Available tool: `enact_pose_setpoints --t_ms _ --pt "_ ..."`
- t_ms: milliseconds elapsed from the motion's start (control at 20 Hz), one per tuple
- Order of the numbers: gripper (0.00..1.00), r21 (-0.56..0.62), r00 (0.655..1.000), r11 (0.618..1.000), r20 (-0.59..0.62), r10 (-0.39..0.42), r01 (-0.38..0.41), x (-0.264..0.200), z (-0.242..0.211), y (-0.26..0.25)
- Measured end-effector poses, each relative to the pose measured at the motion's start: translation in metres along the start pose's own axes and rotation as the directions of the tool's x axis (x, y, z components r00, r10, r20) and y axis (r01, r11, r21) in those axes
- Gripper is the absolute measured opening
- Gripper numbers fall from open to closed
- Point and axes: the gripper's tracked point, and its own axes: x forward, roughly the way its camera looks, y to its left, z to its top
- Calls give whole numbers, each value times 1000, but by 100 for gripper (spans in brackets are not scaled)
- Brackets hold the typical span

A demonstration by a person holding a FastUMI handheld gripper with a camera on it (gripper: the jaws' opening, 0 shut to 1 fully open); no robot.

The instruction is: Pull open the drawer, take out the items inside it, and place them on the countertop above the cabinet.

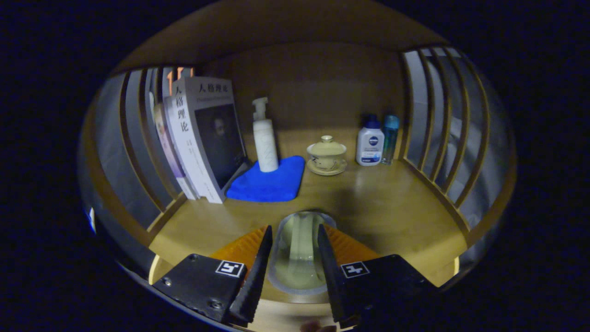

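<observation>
My gripper [294, 228] is shut on a clear glass cup [297, 260]; both fingers press against its sides. The cup sits between the fingers, low over the near part of the wooden countertop [387, 207], and I cannot tell whether its base touches the wood. Its rim reaches just past the fingertips. The drawer is out of sight.
Beyond the fingers, books [203, 138] lean at the left. A white pump bottle [265, 138] stands on a blue cloth [269, 180]. A lidded teacup on a saucer [327, 156], a white bottle [370, 143] and a teal bottle [390, 138] stand near the back right. Slatted rails [442, 138] close both sides.
</observation>
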Motion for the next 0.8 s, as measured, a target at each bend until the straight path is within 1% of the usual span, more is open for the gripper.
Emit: enact_pose_setpoints --t_ms 50,150,350,450,550,600,700,800 --pt "64 20 1000 1000 13 6 -6 -2 1 -2" --pt "83 22 999 1000 52 -11 9 -6 8 -11" --pt "81 1 988 1000 152 -22 22 -34 17 -15" --pt "82 -37 982 999 187 -16 23 -51 11 -13" --pt "82 -95 977 995 210 -21 42 -72 -3 -13" --pt "88 -115 973 993 230 -6 33 -82 -8 -8" --pt "88 -125 960 992 278 5 31 -106 -15 -6" --pt "88 -133 951 991 306 30 11 -127 -26 1"
